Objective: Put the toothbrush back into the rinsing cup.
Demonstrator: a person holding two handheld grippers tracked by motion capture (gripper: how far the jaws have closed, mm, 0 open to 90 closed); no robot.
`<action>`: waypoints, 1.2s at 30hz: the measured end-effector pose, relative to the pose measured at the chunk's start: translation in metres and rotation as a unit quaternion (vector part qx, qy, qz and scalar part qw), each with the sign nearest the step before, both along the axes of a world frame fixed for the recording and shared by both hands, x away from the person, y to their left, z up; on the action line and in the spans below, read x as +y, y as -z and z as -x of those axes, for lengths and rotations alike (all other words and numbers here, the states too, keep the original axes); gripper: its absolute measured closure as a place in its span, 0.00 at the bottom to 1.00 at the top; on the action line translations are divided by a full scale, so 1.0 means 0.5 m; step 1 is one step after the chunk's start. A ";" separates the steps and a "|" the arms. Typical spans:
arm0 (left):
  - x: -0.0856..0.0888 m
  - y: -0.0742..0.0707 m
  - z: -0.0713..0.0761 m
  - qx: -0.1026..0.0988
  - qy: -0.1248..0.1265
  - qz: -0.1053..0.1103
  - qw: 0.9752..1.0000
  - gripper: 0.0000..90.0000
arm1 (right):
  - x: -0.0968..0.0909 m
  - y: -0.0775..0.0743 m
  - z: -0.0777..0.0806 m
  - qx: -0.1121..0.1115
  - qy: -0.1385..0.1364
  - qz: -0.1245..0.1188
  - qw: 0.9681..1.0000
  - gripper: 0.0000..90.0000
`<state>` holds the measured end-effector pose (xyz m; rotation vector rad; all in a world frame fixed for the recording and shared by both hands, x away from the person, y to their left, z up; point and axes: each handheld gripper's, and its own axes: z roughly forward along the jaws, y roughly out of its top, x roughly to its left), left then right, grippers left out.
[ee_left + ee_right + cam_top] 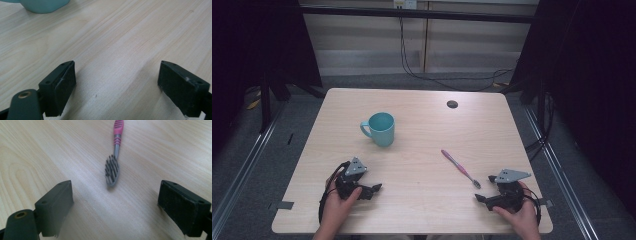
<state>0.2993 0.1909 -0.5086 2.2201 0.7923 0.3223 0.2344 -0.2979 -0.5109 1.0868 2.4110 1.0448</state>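
A teal mug (381,129) stands upright left of the middle of the wooden table (432,130), its handle to the left. A pink and grey toothbrush (460,168) lies flat right of centre, bristle head toward the near edge. My left gripper (373,189) rests near the front left, open and holding nothing, jaws pointing right. My right gripper (485,188) sits at the front right, open and holding nothing, just short of the brush head. In the right gripper view the toothbrush (113,157) lies bristles up ahead of the jaws (116,195). The left gripper view has the mug (42,6) at top left, far from the gripper (117,75).
A small dark round grommet (452,104) sits in the tabletop at the back right. Black cables (447,80) trail on the floor behind the table. Dark frames and rails stand at both sides.
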 end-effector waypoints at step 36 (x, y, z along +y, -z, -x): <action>0.001 0.000 0.000 0.000 0.004 -0.002 1.000 0.16 | 0.009 -0.033 -0.022 0.040 0.020 0.014 0.999 0.21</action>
